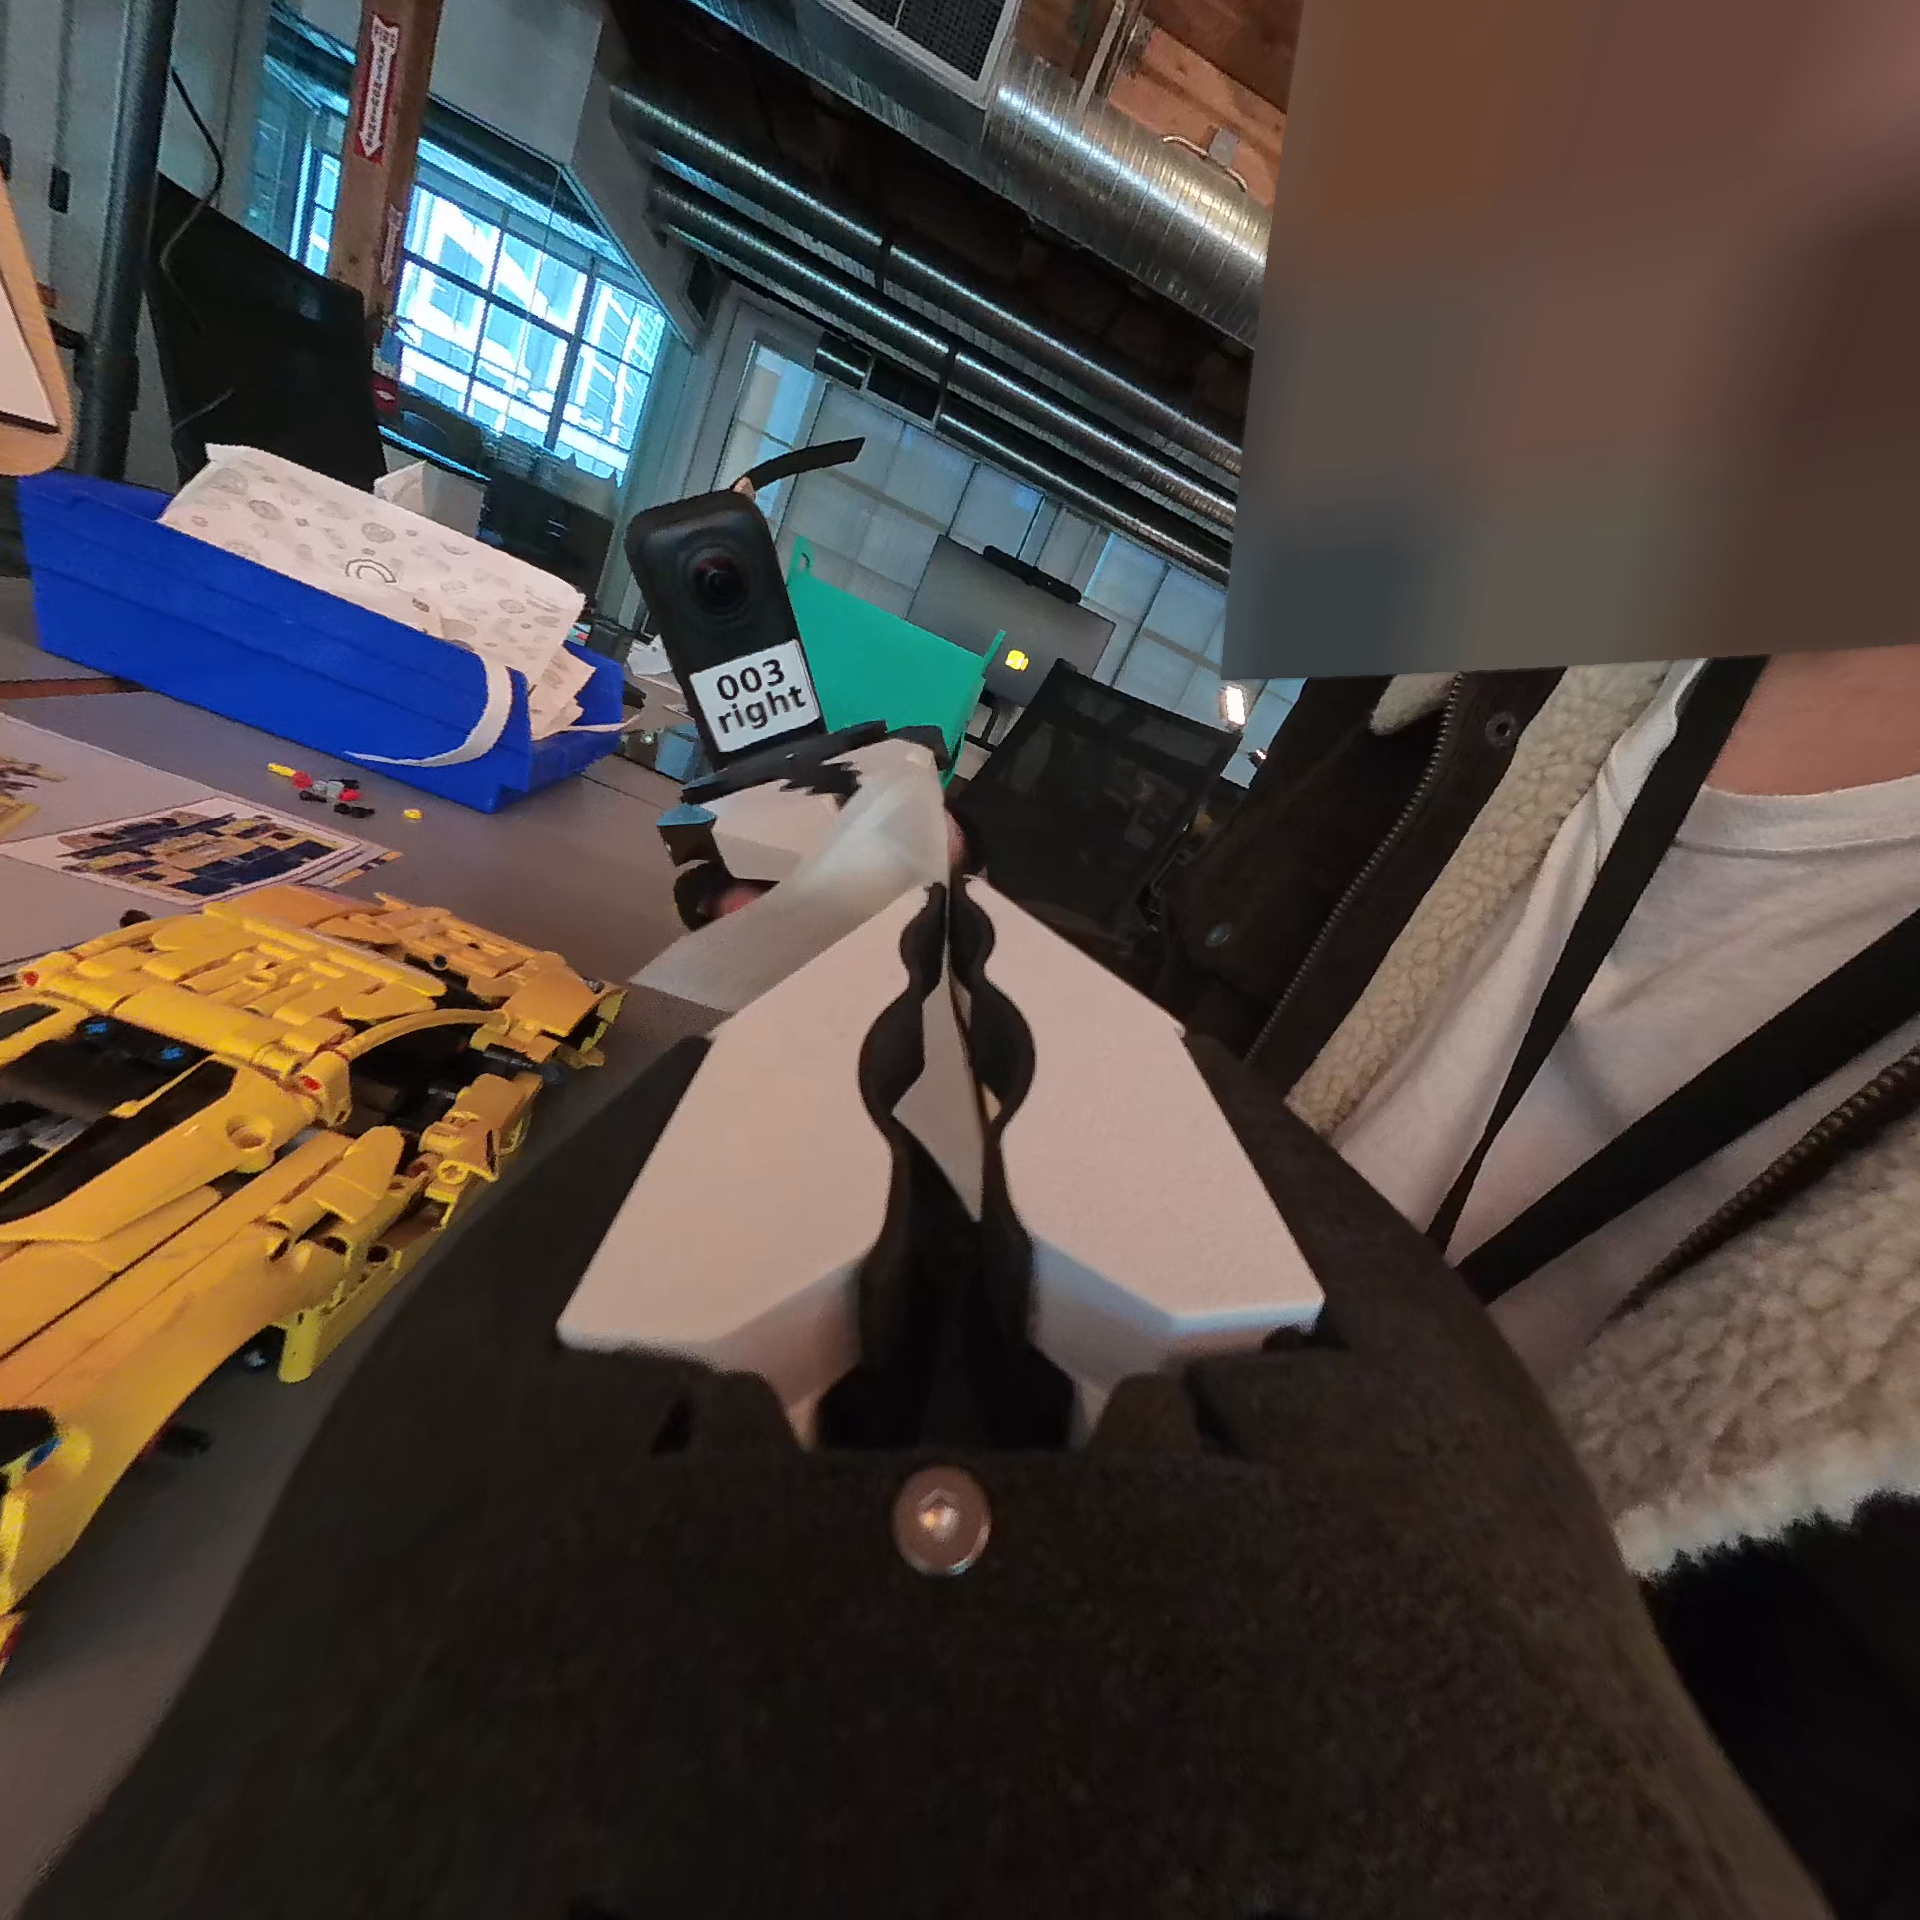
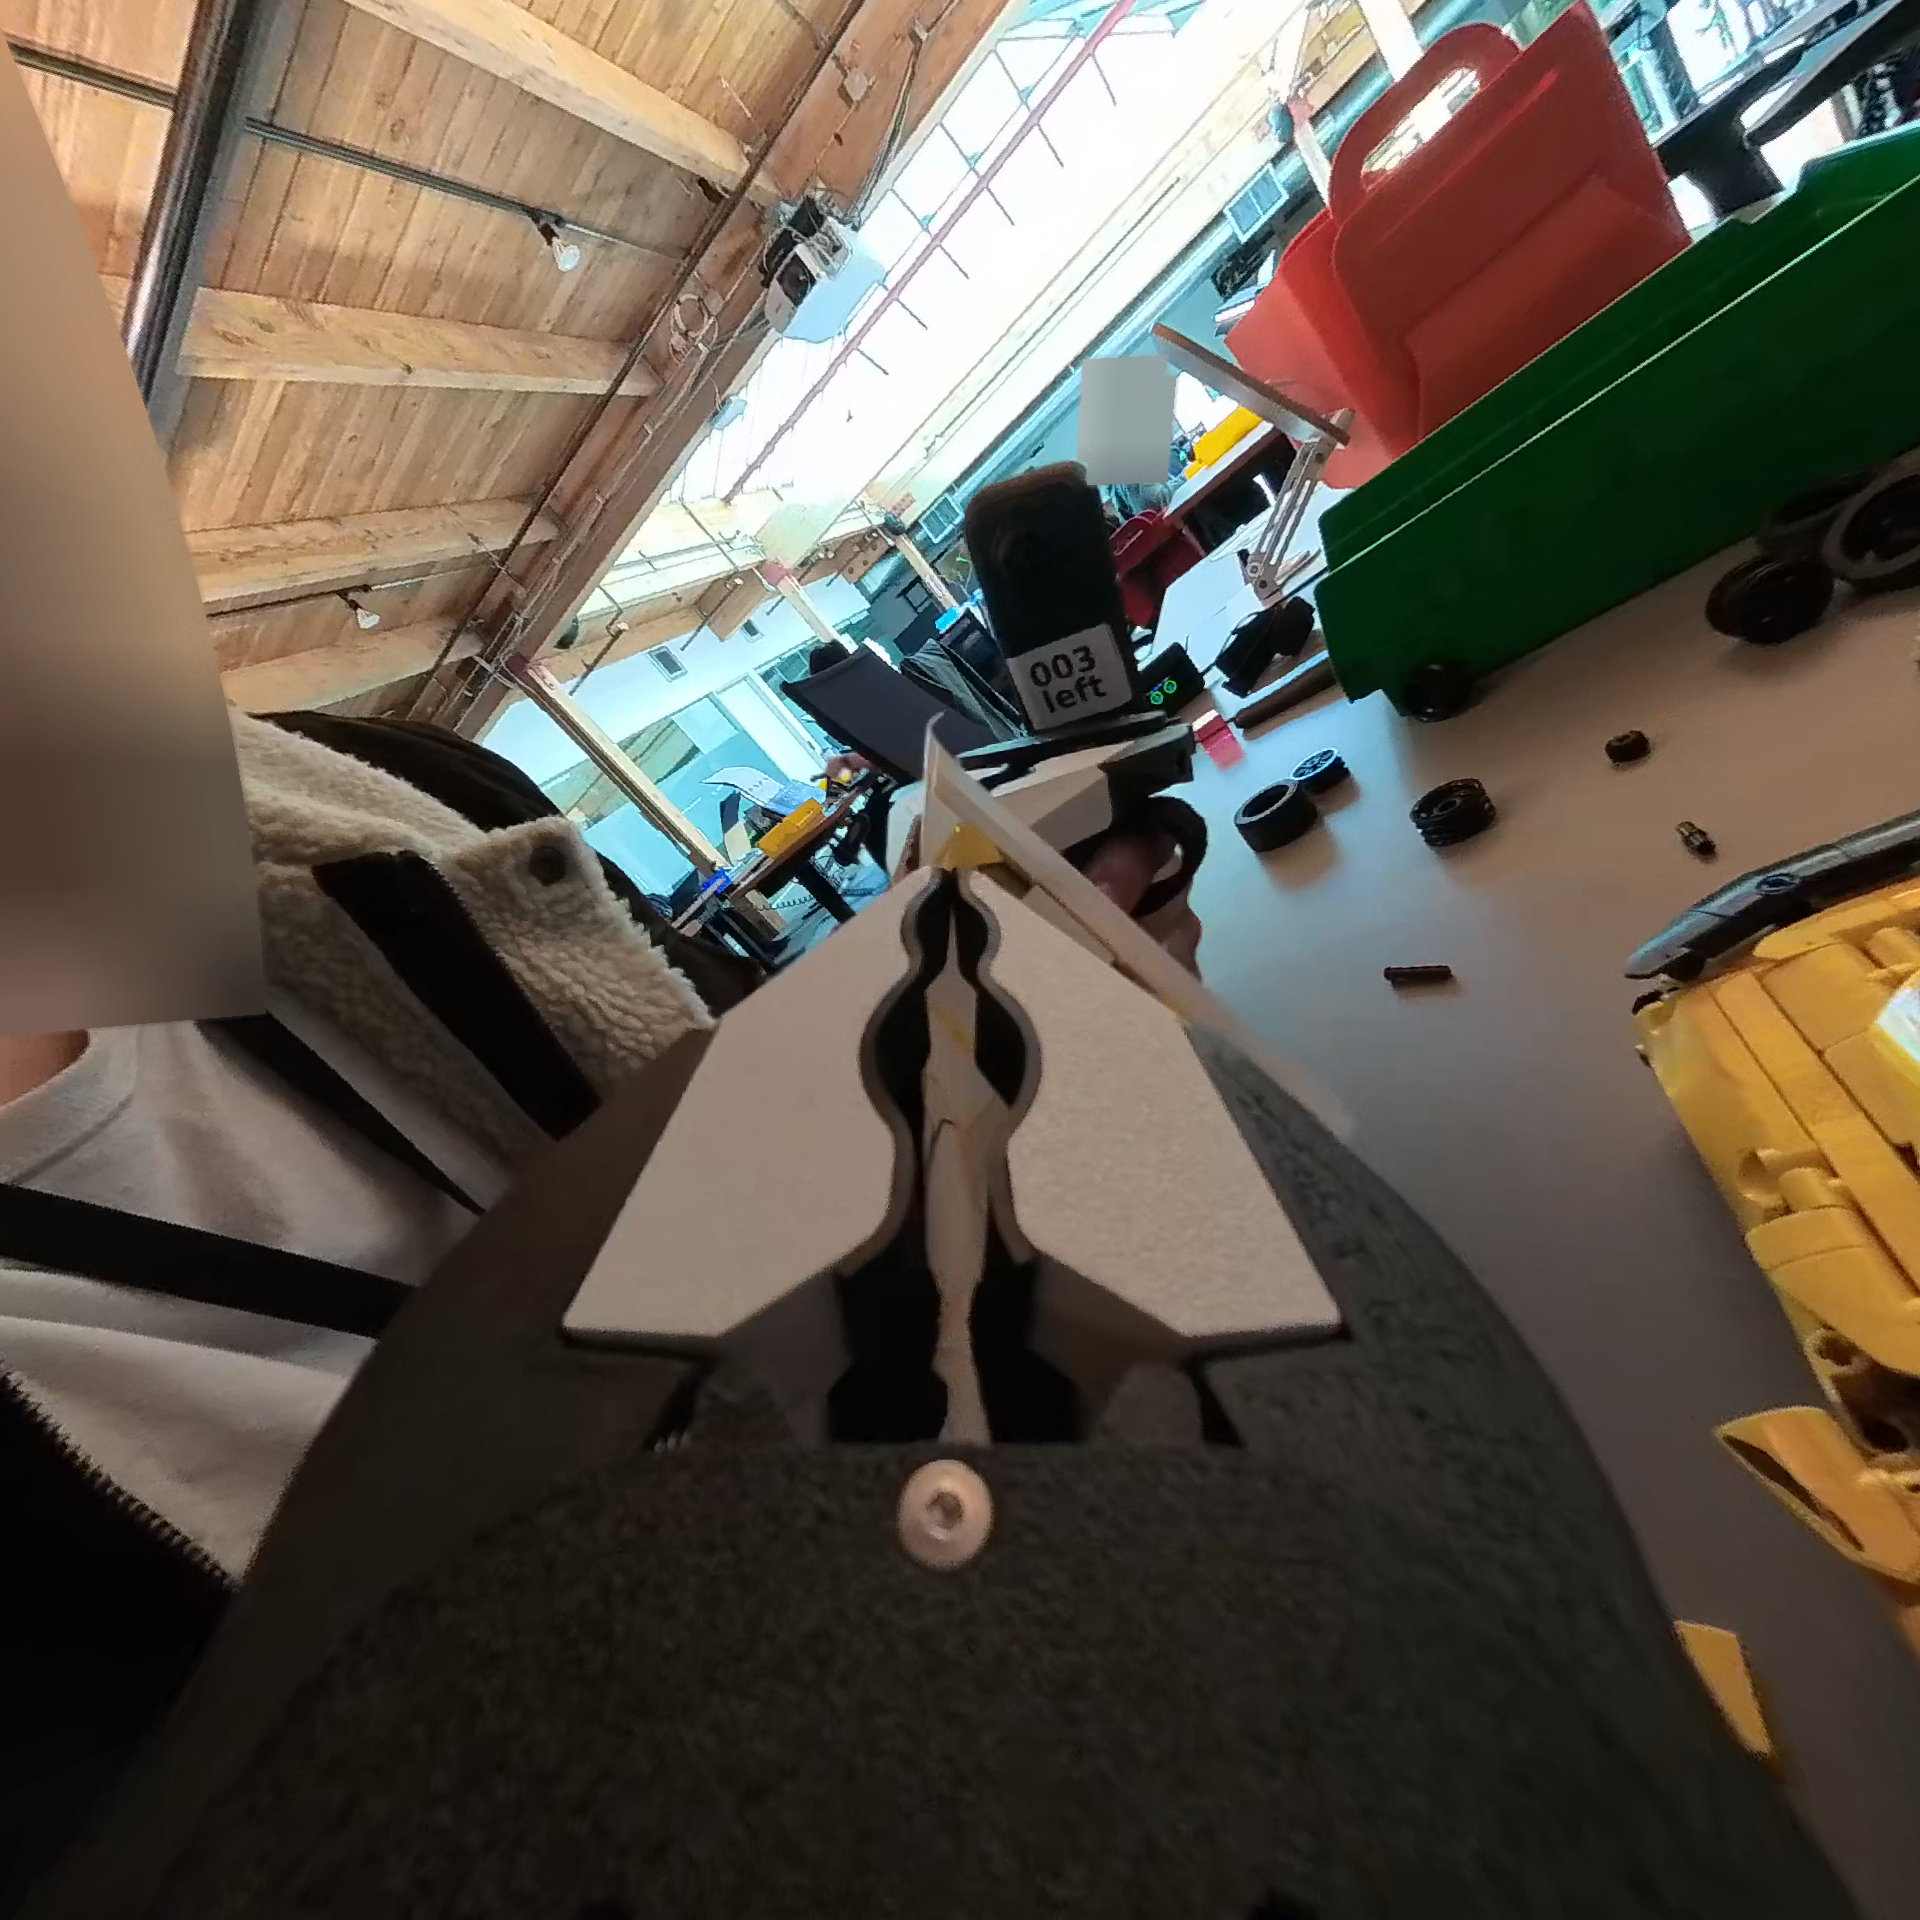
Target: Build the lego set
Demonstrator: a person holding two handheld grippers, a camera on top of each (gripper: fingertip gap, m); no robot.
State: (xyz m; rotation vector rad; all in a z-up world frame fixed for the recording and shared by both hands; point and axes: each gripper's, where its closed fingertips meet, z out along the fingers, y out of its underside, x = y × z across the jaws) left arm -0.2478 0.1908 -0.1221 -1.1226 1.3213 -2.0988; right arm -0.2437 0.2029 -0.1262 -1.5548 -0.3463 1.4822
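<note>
My left gripper (image 1: 948, 896) and my right gripper (image 2: 940, 883) face each other tip to tip above the table's near edge, in front of a person's chest. Both are shut on the same white, partly translucent parts bag. It shows as a thin sheet (image 1: 951, 1101) between the left fingers. In the right wrist view it is crumpled between the fingers (image 2: 961, 1195), with small yellow bits inside. The yellow Lego car (image 1: 239, 1091) lies on the grey table (image 1: 540, 883) to the left; in the right wrist view the car (image 2: 1787, 1091) is at the right.
A blue bin (image 1: 260, 634) with paper in it, an instruction sheet (image 1: 197, 852) and small loose parts (image 1: 332, 790) lie behind the car. Black tyres (image 2: 1273, 816) and pins, a green bin (image 2: 1610, 499) and a red bag (image 2: 1455, 239) are on the far side. The tips of both grippers are at nearly the same place. From either gripper's tips it is about 15 cm to the car (image 2: 1787, 1091). It is also in sight in the left wrist view (image 1: 190, 1264).
</note>
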